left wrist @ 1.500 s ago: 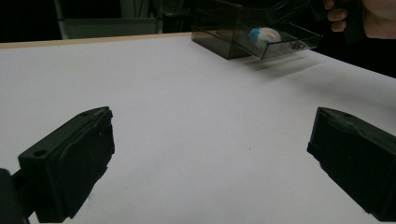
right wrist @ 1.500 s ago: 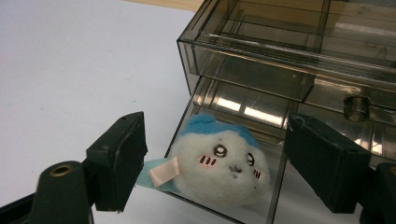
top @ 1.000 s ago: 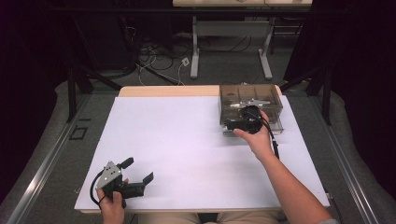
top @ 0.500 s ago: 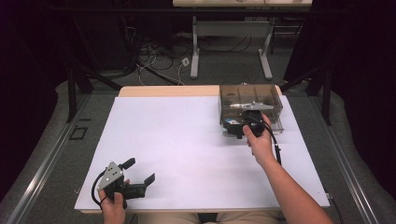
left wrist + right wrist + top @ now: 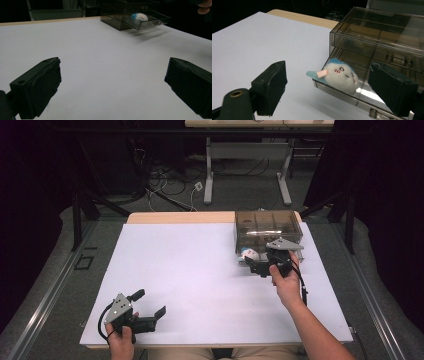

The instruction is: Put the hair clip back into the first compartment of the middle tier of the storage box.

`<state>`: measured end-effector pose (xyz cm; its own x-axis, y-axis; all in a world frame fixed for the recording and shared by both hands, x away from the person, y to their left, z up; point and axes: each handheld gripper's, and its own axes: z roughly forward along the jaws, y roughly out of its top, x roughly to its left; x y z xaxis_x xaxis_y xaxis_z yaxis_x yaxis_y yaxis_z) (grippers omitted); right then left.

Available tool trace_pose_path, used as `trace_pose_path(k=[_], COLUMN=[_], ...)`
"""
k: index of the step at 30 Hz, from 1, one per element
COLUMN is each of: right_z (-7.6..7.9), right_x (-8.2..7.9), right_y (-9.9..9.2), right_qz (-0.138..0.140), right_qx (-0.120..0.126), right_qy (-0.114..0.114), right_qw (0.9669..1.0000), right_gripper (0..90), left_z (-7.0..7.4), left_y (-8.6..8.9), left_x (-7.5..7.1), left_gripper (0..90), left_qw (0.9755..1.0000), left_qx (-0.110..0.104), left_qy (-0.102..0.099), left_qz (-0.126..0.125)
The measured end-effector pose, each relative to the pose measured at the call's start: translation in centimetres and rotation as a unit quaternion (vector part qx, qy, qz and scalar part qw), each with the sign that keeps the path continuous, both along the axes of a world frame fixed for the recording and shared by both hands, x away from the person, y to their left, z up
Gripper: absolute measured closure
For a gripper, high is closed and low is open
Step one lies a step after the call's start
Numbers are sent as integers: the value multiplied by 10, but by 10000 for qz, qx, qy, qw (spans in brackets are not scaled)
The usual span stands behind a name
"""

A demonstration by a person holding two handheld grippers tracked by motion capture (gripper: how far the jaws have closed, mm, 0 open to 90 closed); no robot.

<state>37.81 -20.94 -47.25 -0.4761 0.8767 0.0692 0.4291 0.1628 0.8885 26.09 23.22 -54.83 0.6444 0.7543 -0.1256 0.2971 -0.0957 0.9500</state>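
While the drawer stands open:
Plush toy (image 5: 340,74): white-and-blue, lying in the open drawer (image 5: 352,96) of the smoky plastic drawer box (image 5: 268,226).
Right gripper (image 5: 261,265): jaws apart, just before the toy.
Advice: probably close centrally on the body.
Left gripper (image 5: 148,310): apart, idle.

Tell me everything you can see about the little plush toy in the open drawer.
The plush toy is small, round and white, fuzzy like soft fabric, with a blue top, a light blue flap and a pink tab sticking out at one side, and a simple stitched face with pink cheek marks. It lies on its side in the pulled-out bottom drawer of the smoky clear plastic box, leaning over the drawer's side wall. Nothing grips it; the right gripper hangs open around it.
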Motion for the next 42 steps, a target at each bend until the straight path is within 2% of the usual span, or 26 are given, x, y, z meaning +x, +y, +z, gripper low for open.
trace_pose_path(k=[10,15,26,33,42], right_z=[6,5,3,-5,-16], right_x=[-22,-34,-56,-71,-81], right_y=[-18,-27,-43,-56,-72], right_qz=[-73,-71,-60,-158,-320], right_qx=[192,144,284,298,373], right_qy=[-213,-282,-403,-423,-394], right_qw=[9996,9995,9988,9985,9980], right_gripper=[150,150,150,150,150], left_z=[0,0,1,1,1], left_y=[-1,0,0,0,0], left_x=[-1,-1,-2,-3,-3], left_gripper=[5,4,4,5,5], left_qw=[10000,10000,10000,10000,10000], left_qx=[7,51,68,49,45], left_qy=[10,-17,-11,9,3], left_qz=[-1,2,-11,6,25])
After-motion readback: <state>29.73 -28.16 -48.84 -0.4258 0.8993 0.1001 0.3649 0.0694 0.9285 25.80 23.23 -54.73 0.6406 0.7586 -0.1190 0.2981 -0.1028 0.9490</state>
